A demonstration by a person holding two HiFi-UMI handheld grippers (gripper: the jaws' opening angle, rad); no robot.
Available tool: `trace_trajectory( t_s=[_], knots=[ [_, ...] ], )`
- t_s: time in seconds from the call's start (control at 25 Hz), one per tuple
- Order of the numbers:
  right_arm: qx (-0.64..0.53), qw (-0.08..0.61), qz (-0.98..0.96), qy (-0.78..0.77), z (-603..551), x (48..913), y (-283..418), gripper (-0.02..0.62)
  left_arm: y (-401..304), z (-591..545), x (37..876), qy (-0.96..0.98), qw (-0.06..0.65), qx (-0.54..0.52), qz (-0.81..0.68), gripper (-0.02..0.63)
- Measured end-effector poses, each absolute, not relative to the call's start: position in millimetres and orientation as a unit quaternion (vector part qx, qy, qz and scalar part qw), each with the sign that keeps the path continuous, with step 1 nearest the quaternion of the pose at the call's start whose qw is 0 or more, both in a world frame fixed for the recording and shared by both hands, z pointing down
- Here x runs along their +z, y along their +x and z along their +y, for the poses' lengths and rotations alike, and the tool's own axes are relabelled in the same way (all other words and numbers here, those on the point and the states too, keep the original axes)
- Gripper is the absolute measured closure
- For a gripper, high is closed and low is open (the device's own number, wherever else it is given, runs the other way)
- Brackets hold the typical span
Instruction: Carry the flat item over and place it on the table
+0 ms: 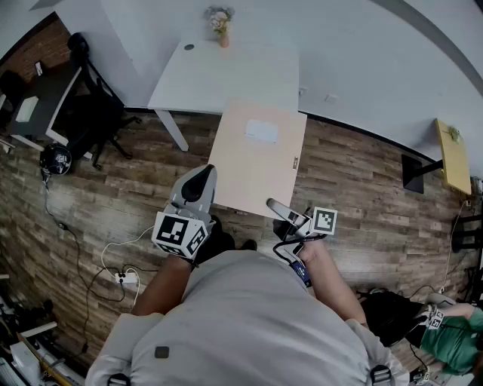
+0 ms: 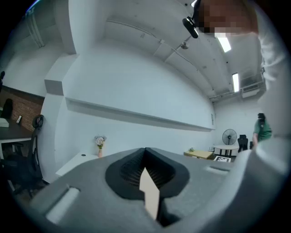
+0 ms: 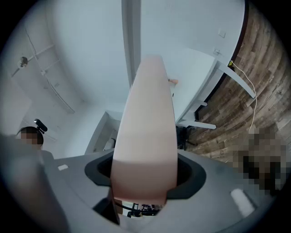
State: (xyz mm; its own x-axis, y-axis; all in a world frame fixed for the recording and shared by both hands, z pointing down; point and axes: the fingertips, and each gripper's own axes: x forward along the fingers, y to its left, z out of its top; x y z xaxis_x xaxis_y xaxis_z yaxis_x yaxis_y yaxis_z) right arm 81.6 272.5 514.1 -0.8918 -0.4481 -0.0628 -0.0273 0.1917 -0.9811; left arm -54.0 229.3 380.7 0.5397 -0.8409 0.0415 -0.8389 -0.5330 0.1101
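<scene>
The flat item is a pale beige board (image 1: 260, 154) with a white label on its top face. It hangs level above the wooden floor, its far edge close to the white table (image 1: 226, 75). My left gripper (image 1: 204, 177) is shut on the board's near left edge; the left gripper view shows only a thin slice of board (image 2: 149, 193) between the jaws. My right gripper (image 1: 278, 207) is shut on the near right corner. In the right gripper view the board (image 3: 148, 136) fills the gap between the jaws and stretches away toward the table.
A small vase of flowers (image 1: 219, 22) stands at the table's far edge. A black office chair (image 1: 90, 105) and a dark desk (image 1: 38, 98) are at the left. A power strip with cables (image 1: 124, 277) lies on the floor. A yellow side table (image 1: 451, 154) is at the right.
</scene>
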Motion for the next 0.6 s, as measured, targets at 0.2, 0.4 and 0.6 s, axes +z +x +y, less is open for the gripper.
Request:
trace_trajectory(
  t_s=[0.2, 0.4, 0.6],
  knots=[
    [-0.614, 0.171, 0.754, -0.161, 272, 515, 83, 0.296, -56, 230, 383, 0.876, 0.063, -0.008, -0.479, 0.606],
    [-0.613, 0.17, 0.754, -0.165, 267, 517, 85, 0.296, -56, 226, 388, 0.877, 0.063, -0.005, -0.476, 0.606],
    [-0.612, 0.171, 0.754, -0.166, 249, 516, 83, 0.295, -61, 207, 392, 0.877, 0.068, -0.004, -0.476, 0.606]
  ],
)
